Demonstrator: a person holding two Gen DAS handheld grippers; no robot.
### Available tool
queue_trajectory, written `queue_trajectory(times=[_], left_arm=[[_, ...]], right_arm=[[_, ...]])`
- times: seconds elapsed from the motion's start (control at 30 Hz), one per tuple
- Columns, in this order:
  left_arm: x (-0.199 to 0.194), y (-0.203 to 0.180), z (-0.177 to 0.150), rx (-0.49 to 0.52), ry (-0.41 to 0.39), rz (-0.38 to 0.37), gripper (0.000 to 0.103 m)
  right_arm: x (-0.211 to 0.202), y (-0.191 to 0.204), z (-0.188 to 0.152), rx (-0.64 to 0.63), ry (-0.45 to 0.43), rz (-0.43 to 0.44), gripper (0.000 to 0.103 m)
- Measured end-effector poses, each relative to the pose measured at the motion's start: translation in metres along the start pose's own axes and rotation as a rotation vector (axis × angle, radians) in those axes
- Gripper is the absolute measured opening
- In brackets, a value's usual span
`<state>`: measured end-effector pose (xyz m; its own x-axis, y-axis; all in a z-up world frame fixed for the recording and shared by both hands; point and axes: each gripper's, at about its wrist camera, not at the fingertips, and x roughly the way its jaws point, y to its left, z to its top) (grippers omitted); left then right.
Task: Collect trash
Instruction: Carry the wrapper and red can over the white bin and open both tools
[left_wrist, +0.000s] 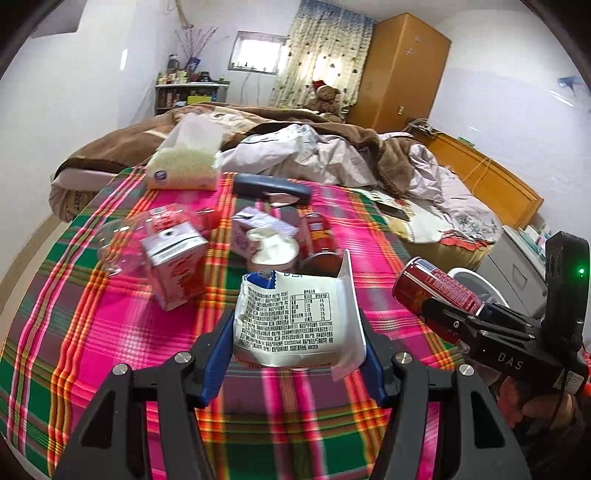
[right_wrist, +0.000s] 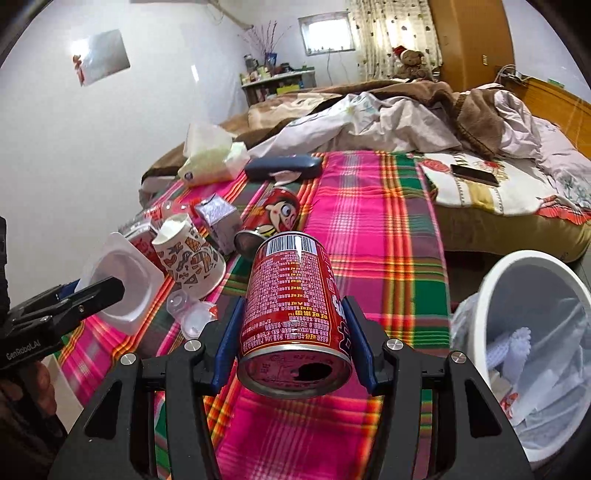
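Observation:
My left gripper (left_wrist: 297, 332) is shut on a white plastic tub (left_wrist: 291, 321) whose printed lid is peeled up; it hangs just above the plaid cloth (left_wrist: 110, 332). From the right wrist view the same tub (right_wrist: 122, 273) shows at the far left. My right gripper (right_wrist: 295, 325) is shut on a red drink can (right_wrist: 295, 302), blue pads pressing both sides, opened end toward the camera, lifted off the cloth. The left wrist view has that can (left_wrist: 436, 288) at the right. A white trash bin (right_wrist: 491, 295) lined with a bag, with several scraps inside, stands at lower right.
On the plaid cloth (right_wrist: 369, 229) lie a patterned paper cup (right_wrist: 188, 258), a second red can (right_wrist: 273, 214), a silver carton (right_wrist: 218, 218), a clear plastic cup (right_wrist: 192, 314), a tissue pack (right_wrist: 210, 158) and a blue case (right_wrist: 284, 166). A phone (right_wrist: 474, 175) rests on rumpled bedding.

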<state>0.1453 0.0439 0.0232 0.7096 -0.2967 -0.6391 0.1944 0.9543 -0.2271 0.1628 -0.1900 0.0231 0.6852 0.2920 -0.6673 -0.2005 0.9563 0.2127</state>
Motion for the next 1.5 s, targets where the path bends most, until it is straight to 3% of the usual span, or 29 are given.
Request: queue_trajectory(times=[0.3, 0.77, 1.17, 1.5], left_arm=[[0.006, -0.055, 0.006, 0.087, 0.001, -0.071, 0.063], [0.037, -0.167, 0.011, 0.243, 0.031, -0.213, 0.063], [0.080, -0.248, 0.001, 0.348, 0.131, -0.329, 0.063], [0.108, -0.278, -0.008, 0.384, 0.185, -0.339, 0.063]], right_arm=[[-0.032, -0.036, -0.004, 0.062, -0.063, -0.054, 0.054], [-0.076, -0.113, -0.019, 0.195, -0.122, -0.226, 0.054], [-0.074, -0.173, -0.038, 0.291, -0.055, -0.352, 0.054], [-0.064, -0.201, -0.049, 0.315, 0.018, -0.393, 0.055]])
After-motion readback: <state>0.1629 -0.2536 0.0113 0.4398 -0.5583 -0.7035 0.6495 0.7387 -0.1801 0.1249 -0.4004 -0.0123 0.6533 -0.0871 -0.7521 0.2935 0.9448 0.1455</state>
